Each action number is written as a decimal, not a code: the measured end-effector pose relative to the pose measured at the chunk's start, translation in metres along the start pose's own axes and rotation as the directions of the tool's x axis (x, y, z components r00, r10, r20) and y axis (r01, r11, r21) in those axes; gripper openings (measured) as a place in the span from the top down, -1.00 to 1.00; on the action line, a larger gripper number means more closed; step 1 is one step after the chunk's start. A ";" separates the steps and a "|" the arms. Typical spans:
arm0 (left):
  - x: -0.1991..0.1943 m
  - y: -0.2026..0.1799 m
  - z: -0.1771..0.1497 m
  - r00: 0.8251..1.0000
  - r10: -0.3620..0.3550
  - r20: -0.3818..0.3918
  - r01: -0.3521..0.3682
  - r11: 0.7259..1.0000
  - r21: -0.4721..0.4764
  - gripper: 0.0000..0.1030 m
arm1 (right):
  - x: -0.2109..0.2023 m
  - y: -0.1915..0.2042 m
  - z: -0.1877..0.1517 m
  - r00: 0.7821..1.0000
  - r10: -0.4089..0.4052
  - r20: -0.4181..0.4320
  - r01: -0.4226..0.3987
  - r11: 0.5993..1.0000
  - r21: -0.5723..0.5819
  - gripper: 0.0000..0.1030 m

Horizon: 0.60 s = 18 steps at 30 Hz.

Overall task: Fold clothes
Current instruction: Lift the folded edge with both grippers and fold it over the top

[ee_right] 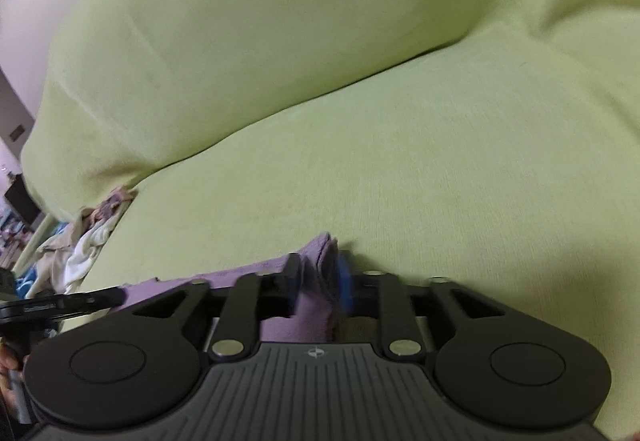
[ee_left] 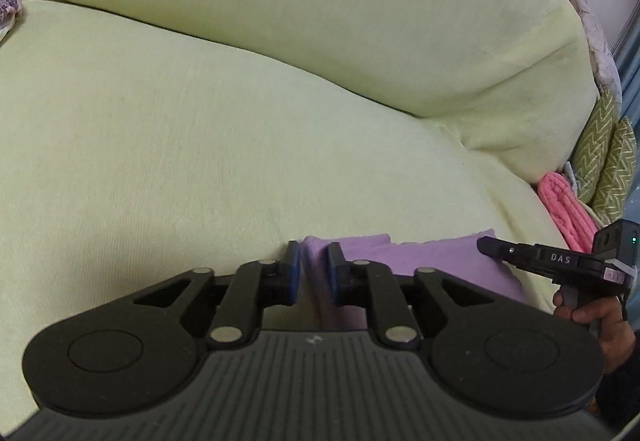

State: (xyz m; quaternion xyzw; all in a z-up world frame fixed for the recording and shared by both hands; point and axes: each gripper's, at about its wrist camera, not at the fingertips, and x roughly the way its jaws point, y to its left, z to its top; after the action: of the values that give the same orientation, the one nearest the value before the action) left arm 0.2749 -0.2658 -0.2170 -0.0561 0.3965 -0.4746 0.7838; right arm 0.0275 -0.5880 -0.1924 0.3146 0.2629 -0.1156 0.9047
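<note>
**Sofa seat, purple cloth laid down — both grips letting go**

Pale green sofa cover [ee_left: 200,141] fills both wrist views: seat cushion in front, back cushion behind. Purple cloth [ee_left: 420,257] lies low on the seat near its front edge, stretched sideways between the two grippers.

Left gripper [ee_left: 314,267]: fingers [ee_left: 294,269] stand a little apart, with a fold of the cloth running up between them. A thin gap shows beside the left pad, so the pads seem not to press; I judge the hold as released or nearly so. Right gripper [ee_right: 318,283]: fingers [ee_right: 345,281] stand wider, the blue pad blurred, and a bunched corner of the cloth sits between them, loose rather than pinched.

Step in hand, as I judge it: setting the cloth down flat after a fold. To do it well: open both pairs fully before drawing back, so no pad drags the edge; withdraw toward the front of the seat, low and straight; then check that the two near corners lie level.

Pose: both grippers tilt down toward the seat, side by side, pointing at the back cushion. Seen from the left wrist, the right gripper sits flat at the cloth's far end, with a hand [ee_left: 600,325] on its grip.

Side notes: pink folded cloth [ee_left: 566,209] and patterned cushions [ee_left: 604,161] at the right end of the sofa; a heap of light clothes [ee_right: 86,241] at the left end.
</note>
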 end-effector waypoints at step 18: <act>0.002 -0.001 -0.001 1.000 -0.017 0.023 0.018 0.999 -0.044 0.66 | 0.003 0.021 -0.007 0.999 -0.031 0.041 0.042 0.955 -0.294 0.32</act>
State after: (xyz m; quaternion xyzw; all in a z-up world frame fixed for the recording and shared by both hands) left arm 0.2739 -0.2672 -0.2188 -0.0822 0.3976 -0.4722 0.7825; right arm 0.0352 -0.5675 -0.1886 0.1693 0.2665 -0.0975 0.9438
